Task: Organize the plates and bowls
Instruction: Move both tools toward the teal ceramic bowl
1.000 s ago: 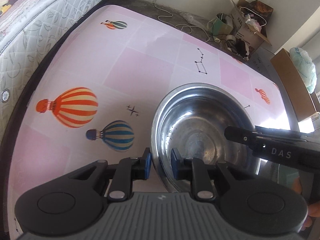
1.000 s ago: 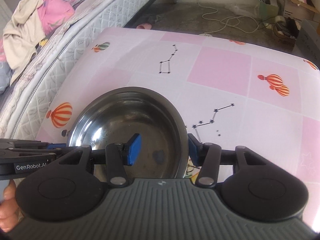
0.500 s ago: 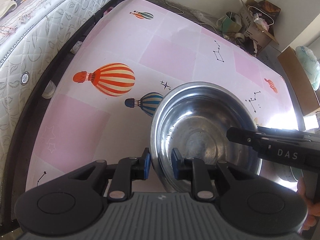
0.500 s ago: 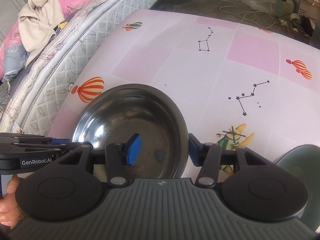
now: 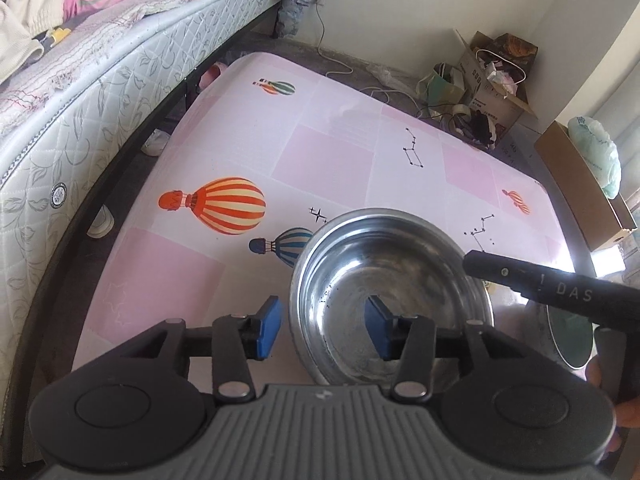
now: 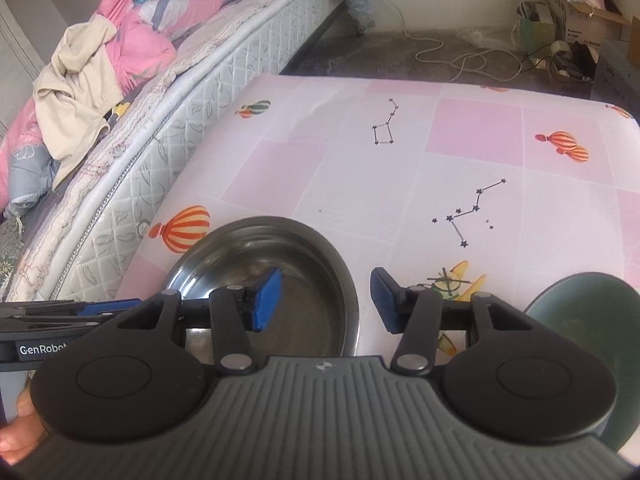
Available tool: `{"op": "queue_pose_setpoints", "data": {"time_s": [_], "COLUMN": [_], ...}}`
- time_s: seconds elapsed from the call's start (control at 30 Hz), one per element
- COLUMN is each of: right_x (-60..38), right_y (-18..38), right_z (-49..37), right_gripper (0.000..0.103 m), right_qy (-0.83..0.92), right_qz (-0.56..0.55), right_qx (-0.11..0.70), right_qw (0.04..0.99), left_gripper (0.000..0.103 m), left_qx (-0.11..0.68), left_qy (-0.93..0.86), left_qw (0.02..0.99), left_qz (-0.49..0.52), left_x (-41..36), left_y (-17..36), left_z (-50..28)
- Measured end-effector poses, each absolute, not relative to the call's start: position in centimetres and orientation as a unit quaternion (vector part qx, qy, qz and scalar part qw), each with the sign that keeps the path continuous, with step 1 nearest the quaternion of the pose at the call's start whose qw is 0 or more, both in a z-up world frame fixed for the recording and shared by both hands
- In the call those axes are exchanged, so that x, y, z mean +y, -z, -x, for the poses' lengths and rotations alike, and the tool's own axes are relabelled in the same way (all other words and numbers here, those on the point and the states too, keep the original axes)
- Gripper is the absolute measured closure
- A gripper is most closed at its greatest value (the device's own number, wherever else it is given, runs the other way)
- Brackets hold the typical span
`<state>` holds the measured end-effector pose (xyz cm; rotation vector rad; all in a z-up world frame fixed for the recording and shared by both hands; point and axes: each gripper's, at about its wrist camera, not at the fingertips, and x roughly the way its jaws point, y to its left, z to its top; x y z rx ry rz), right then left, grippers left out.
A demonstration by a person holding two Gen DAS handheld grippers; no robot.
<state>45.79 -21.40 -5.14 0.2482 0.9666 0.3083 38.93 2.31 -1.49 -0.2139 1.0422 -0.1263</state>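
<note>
One steel bowl [image 5: 394, 276] and one green bowl [image 6: 588, 320] sit on one counter [image 6: 360, 168]. Two tongs: left tongs [image 5: 322, 326] and right tongs [image 6: 326, 300]. One mattress [image 6: 200, 92] alongside.

Your tabletop [image 5: 328, 160] wears a pink-and-white checked cover printed with hot-air balloons and star patterns. To your left runs a quilted mattress [image 6: 224, 68] heaped with clothes [image 6: 80, 80]. Beyond, cardboard boxes [image 5: 496, 80] and white cables [image 6: 464, 56] clutter the grey floor [image 6: 420, 46] below a pale wall [image 5: 400, 4].
</note>
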Motion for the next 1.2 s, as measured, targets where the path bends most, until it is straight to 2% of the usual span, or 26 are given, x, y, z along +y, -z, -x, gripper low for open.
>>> {"op": "queue_pose_setpoints", "data": {"time_s": [0.2, 0.6, 0.9, 1.2], "right_x": [-24.4, -31.6, -36.7, -39.7], "right_y": [2.3, -1.7, -1.9, -1.5], "right_z": [-43.4, -35.7, -30.9, -28.8], "right_gripper": [0.054, 0.053, 0.053, 0.053], "right_qy": [-0.151, -0.143, -0.126, -0.106], "right_qz": [-0.151, -0.198, -0.238, -0.253], "right_qx": [0.428, 0.399, 0.395, 0.392], "right_qw": [0.878, 0.884, 0.878, 0.878], "left_gripper": [0.048, 0.044, 0.036, 0.035], "left_qx": [0.48, 0.462, 0.461, 0.457], "left_qy": [0.072, 0.123, 0.154, 0.166], "left_qw": [0.869, 0.876, 0.873, 0.874], "left_qz": [0.093, 0.063, 0.035, 0.019], "left_x": [1.5, -2.3, -5.7, -8.0], "left_y": [-0.4, -3.2, -3.9, -3.8], "left_z": [-37.7, -35.2, -34.1, -33.7]}}
